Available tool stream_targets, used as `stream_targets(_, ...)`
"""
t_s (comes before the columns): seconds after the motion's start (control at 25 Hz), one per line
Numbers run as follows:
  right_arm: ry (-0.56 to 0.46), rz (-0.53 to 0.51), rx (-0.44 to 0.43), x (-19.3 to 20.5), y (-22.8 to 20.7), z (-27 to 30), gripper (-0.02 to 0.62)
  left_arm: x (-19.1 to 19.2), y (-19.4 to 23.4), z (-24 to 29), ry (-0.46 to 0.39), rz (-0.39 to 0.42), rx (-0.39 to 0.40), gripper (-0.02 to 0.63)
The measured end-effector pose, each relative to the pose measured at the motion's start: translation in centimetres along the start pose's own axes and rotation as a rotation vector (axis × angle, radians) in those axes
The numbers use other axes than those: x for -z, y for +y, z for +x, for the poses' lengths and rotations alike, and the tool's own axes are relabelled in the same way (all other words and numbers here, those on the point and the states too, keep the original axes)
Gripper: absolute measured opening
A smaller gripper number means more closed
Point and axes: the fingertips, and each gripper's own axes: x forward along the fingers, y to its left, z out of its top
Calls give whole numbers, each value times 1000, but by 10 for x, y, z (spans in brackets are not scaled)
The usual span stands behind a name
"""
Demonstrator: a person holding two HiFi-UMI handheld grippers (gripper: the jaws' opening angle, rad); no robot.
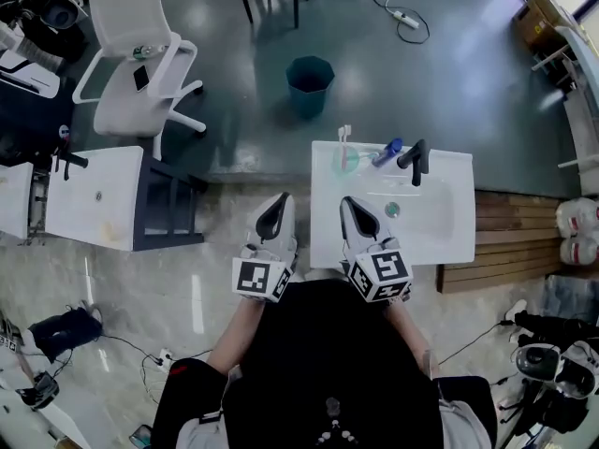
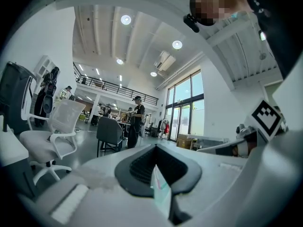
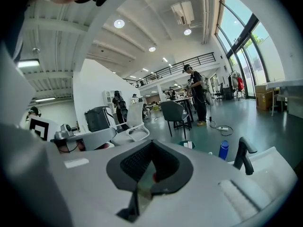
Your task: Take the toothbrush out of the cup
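Note:
A white-headed toothbrush (image 1: 343,136) stands upright in a translucent green cup (image 1: 345,162) at the back left corner of the white sink (image 1: 440,237). In the head view both grippers hover in front of the sink and well short of the cup. My left gripper (image 1: 279,200) is left of the sink's edge, jaws shut and empty. My right gripper (image 1: 349,202) is over the sink's near left part, also shut with nothing in it. The right gripper view shows its closed jaws (image 3: 150,167) and the cup (image 3: 187,145) ahead. The left gripper view shows only its closed jaws (image 2: 156,167) and the room.
A blue bottle (image 1: 387,151) and a black faucet (image 1: 415,160) stand right of the cup; the drain (image 1: 392,210) is mid-basin. Beyond the sink sits a teal bin (image 1: 310,82). A white chair (image 1: 140,54), a white table (image 1: 94,199) and wooden boards (image 1: 505,241) flank it.

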Motion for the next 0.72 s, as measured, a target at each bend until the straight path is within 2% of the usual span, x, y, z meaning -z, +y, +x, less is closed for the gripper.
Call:
stream_targets(0.24, 50, 19, 54, 2, -21, 40, 2, 11, 21, 44, 52, -14, 61, 2)
stream_targets(0.4, 109, 36, 105, 20, -39, 54, 2, 28, 19, 64, 108, -21, 116, 2)
stream_targets(0.72, 186, 61, 192, 50, -77, 97, 3, 52, 27, 105, 155, -47, 196, 2)
